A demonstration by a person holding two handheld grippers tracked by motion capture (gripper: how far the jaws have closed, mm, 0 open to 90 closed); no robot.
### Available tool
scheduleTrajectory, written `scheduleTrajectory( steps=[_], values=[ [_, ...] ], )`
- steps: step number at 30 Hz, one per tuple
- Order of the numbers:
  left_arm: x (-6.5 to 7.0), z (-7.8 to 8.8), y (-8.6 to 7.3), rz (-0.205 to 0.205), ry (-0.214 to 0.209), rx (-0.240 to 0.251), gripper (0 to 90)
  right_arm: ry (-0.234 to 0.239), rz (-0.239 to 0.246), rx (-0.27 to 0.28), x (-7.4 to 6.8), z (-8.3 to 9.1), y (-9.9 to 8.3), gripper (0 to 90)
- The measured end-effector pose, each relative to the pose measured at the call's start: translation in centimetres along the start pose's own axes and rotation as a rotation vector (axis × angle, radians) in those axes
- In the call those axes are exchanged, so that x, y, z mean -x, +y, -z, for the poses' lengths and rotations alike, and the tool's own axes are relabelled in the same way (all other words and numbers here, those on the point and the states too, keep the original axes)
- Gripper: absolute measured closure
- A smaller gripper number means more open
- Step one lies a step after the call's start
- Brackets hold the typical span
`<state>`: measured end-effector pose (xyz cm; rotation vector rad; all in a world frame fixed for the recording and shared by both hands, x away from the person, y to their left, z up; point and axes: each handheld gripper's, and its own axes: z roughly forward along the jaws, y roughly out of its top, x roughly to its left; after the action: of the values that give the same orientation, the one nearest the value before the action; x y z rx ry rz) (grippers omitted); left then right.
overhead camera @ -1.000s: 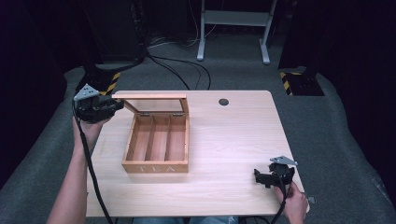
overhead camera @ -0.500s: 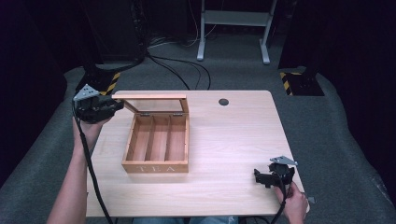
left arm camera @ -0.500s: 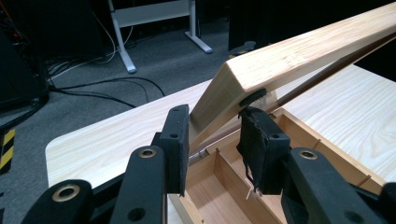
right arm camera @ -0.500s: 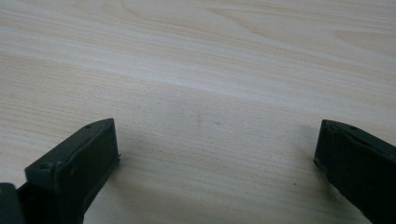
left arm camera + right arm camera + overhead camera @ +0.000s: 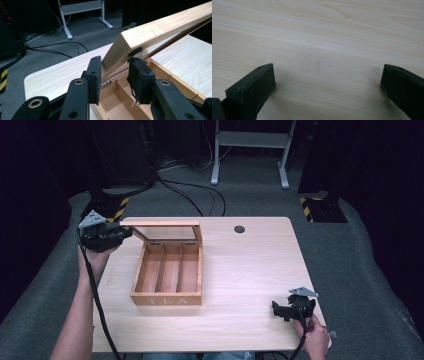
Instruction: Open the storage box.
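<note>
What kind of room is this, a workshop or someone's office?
Probably a lab or recording studio, not an office: a lone wooden table on grey carpet, dark surroundings, cables trailing over the floor, and yellow-black hazard-striped stand feet beside it.

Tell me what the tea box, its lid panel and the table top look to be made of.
Tea box: light wood, seemingly unpainted; grain and board-edge dividers show, "TEA" marked on the front. Lid: pale wooden frame with clear grain, held in the left gripper's jaws; its panel looks like clear glass or plastic, since the table shows through it. Table: smooth pale wood-grain surface, possibly laminate.
</note>
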<state>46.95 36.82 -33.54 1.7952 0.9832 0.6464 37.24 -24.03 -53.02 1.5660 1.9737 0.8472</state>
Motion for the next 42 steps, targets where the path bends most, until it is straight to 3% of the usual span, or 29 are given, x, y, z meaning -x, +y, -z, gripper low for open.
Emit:
scheduleTrajectory(
  steps=[42],
  values=[
    [-0.03, 0.03, 0.07, -0.006, -0.004, -0.006, 62.7, 0.0, 0.0, 0.0, 0.0, 0.0, 0.0, 0.0]
  ],
)
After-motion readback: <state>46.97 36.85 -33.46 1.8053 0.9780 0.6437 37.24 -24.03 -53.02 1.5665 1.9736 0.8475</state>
